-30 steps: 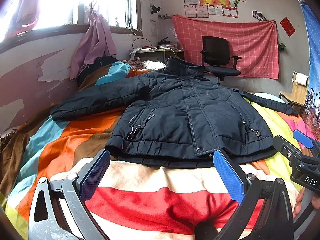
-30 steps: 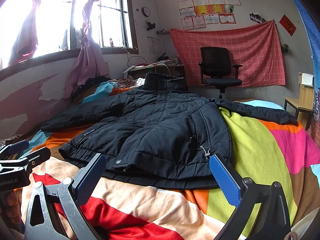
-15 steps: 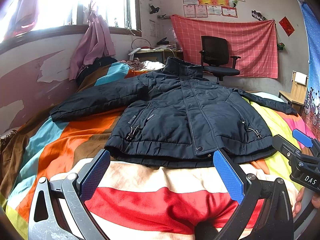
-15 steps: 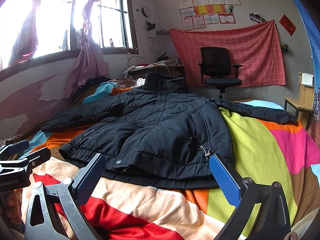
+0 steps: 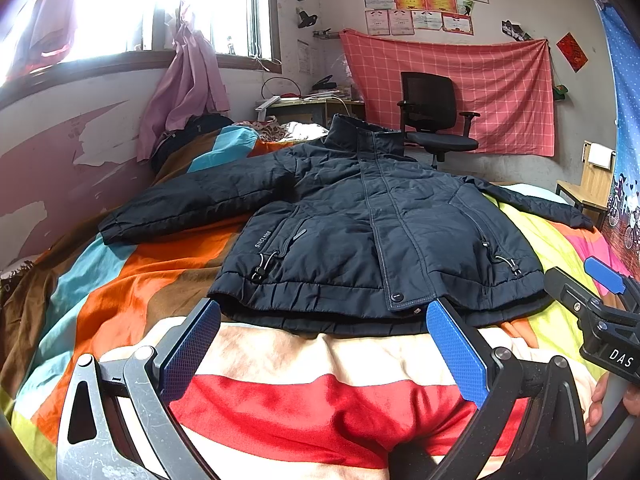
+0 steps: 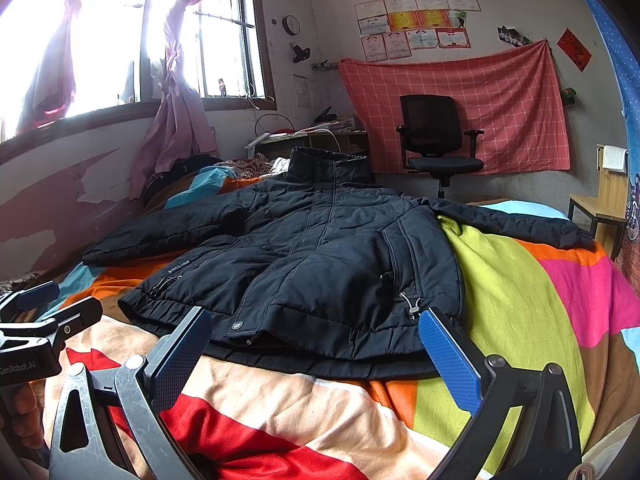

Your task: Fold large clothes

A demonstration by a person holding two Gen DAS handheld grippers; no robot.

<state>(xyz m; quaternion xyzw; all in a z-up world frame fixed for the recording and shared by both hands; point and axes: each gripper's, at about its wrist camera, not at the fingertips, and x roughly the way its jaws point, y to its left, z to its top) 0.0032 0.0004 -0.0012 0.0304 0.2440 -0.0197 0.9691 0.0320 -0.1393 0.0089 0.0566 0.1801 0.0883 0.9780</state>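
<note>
A dark navy padded jacket point(image 5: 360, 224) point(image 6: 312, 264) lies front up and zipped on a striped bedspread point(image 5: 300, 364) point(image 6: 520, 300), both sleeves spread out to the sides and the collar at the far end. My left gripper point(image 5: 324, 344) hovers open just short of the jacket's hem, near its bottom snap button. Over by the hem's right corner, my right gripper point(image 6: 316, 344) is also open with nothing between its blue pads. Each gripper shows at the edge of the other's view: the right gripper point(image 5: 600, 308) and the left gripper point(image 6: 36, 332).
The bed runs along a peeling wall point(image 5: 52, 160) under a bright window on the left. A black office chair point(image 5: 432, 120), a cluttered desk point(image 5: 308, 104) and a red checked cloth point(image 5: 480, 88) stand beyond the bed. A wooden stool point(image 5: 588, 188) is at the right.
</note>
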